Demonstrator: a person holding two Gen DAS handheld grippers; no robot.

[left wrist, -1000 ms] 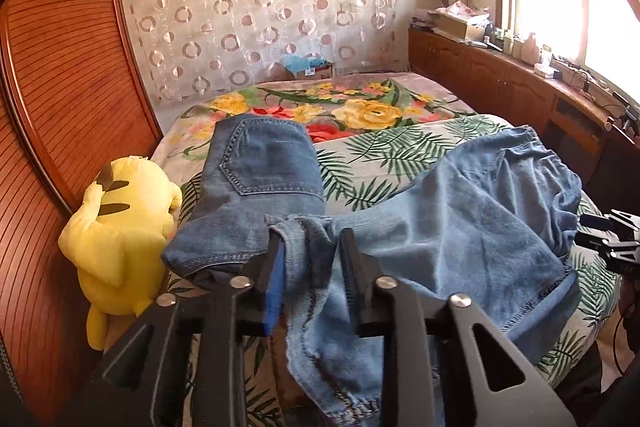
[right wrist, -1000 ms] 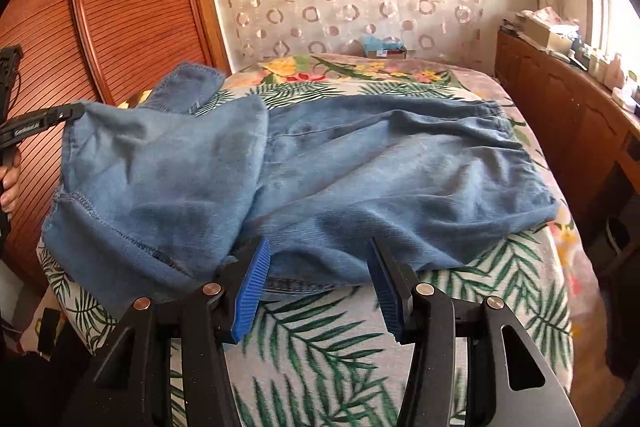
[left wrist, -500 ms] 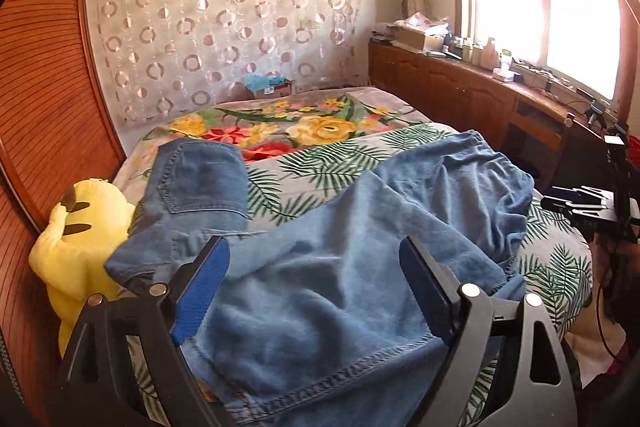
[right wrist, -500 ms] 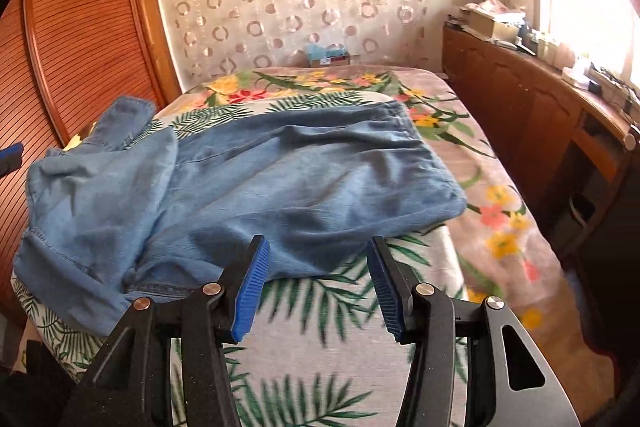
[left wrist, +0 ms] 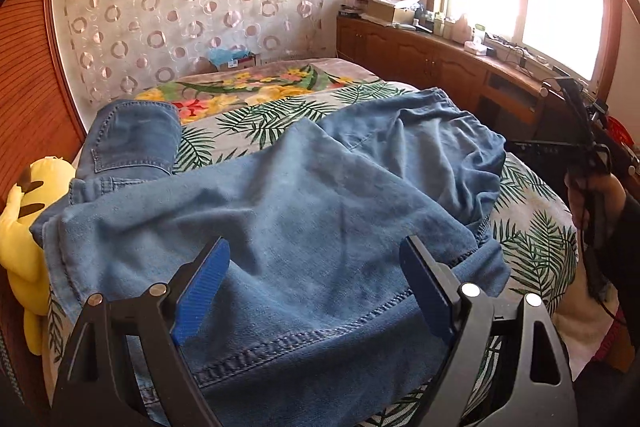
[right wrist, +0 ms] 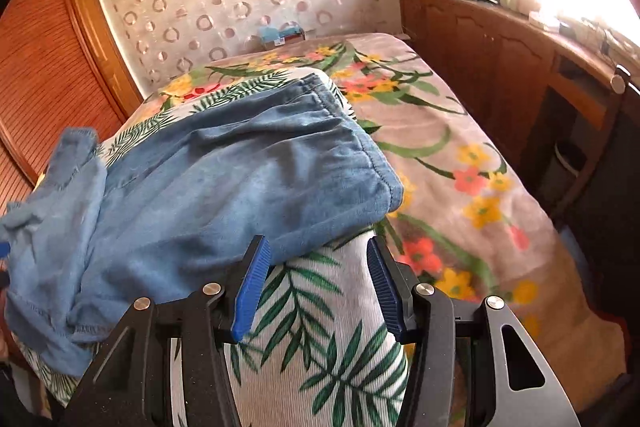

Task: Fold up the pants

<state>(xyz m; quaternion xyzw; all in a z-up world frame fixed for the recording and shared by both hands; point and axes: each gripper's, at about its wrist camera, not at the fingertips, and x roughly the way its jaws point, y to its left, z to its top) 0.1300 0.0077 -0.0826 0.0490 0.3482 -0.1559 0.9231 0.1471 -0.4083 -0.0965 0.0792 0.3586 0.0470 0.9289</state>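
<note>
Light blue pants (left wrist: 304,211) lie across the bed, one leg end folded over toward the near edge, the hem just under my left gripper (left wrist: 316,287), which is open and empty above the cloth. In the right wrist view the pants (right wrist: 224,187) lie to the left, and their waistband edge ends just ahead of my right gripper (right wrist: 316,287), open and empty over the leaf-print sheet (right wrist: 320,339). The right gripper also shows at the right edge of the left wrist view (left wrist: 588,155), held in a hand.
A folded pair of darker jeans (left wrist: 132,139) lies at the bed's left side, next to a yellow plush toy (left wrist: 24,227). A wooden wardrobe (right wrist: 44,75) stands on the left. A wooden cabinet (left wrist: 440,67) with clutter runs under the window on the right.
My left gripper has opened and let go of the pant leg, which now lies on the bed. My right gripper has moved right toward the waistband end.
</note>
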